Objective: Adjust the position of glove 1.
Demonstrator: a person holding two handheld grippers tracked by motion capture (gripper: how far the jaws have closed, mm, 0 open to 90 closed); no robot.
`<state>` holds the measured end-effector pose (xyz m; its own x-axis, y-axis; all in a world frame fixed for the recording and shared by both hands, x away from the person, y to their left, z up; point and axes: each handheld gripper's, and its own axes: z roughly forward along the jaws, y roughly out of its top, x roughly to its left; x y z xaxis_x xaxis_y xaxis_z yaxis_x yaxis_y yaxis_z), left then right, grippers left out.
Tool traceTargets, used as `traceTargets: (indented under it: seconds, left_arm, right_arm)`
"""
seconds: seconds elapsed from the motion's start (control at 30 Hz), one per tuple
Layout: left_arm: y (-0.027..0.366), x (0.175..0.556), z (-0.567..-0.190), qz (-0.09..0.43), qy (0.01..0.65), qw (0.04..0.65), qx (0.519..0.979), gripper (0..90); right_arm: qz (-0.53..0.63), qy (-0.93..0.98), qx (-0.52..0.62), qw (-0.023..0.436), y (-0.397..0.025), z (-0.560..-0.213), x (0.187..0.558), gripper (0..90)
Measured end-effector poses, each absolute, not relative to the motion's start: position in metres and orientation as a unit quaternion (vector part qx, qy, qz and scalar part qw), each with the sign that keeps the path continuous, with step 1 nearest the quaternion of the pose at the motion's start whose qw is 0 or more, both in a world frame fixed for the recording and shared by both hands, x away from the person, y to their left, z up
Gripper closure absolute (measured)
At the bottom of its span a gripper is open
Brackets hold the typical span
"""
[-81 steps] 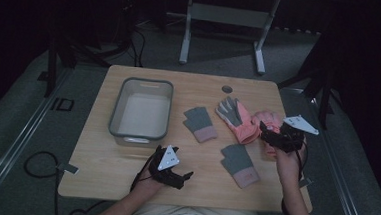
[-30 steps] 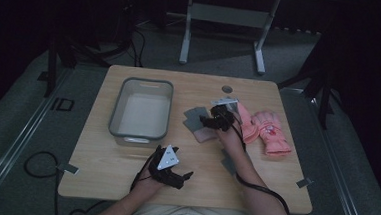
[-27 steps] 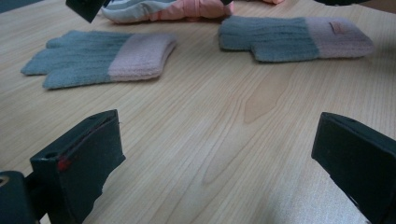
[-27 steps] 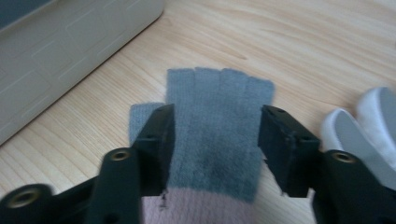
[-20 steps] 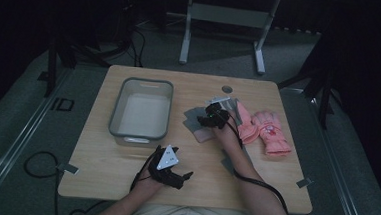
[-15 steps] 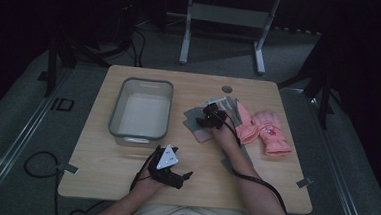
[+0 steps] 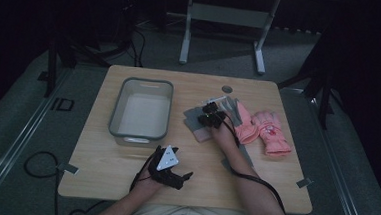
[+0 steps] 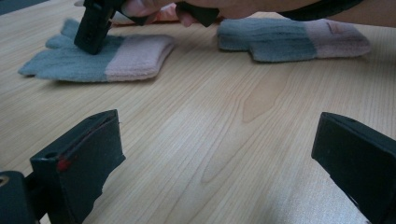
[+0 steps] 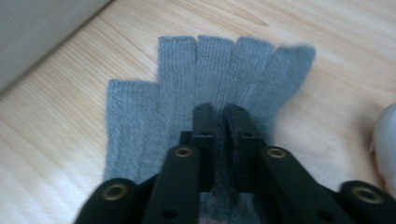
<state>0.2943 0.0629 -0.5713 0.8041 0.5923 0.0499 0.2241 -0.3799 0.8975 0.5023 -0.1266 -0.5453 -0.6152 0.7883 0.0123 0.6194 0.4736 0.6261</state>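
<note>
Wooden table (image 7: 123, 183) in a dim room. The right gripper (image 9: 219, 114) has crossed from the pink gloves (image 7: 262, 129) to the grey knit glove (image 9: 187, 93) beside the bin (image 7: 141, 109) — jaws pressed together on its fabric, lift likely next. The left gripper (image 8: 215, 154) rests spread — idle.

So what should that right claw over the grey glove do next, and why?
Probably lift a little. The right claw looks pinched shut on the grey glove, which lies flat on the table; raising it would free it to carry, perhaps toward the tub.
</note>
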Motion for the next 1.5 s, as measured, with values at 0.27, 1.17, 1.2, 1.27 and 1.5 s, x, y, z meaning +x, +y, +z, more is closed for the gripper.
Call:
traceTargets:
  seconds: [0.27,1.17,1.2,1.27,1.5]
  left_arm:
    - [0.063,0.294,-0.571,0.187,0.252,0.495,0.81,1.4]
    - [0.059,0.29,-0.572,0.215,0.244,0.484,0.812,1.4]
    - [0.059,0.29,-0.572,0.215,0.244,0.484,0.812,1.4]
    - [0.059,0.29,-0.572,0.215,0.244,0.485,0.812,1.4]
    - [0.058,0.29,-0.572,0.219,0.241,0.483,0.813,1.4]
  right_arm:
    - [0.335,0.815,0.447,0.153,-0.129,-0.494,0.472,85.3]
    - [0.358,0.726,0.558,0.184,-0.122,-0.518,0.377,85.5]
    - [0.364,0.721,0.561,0.179,-0.122,-0.521,0.376,85.5]
    - [0.366,0.718,0.564,0.18,-0.12,-0.524,0.375,85.5]
    - [0.344,0.711,0.588,0.172,-0.12,-0.546,0.383,85.1]
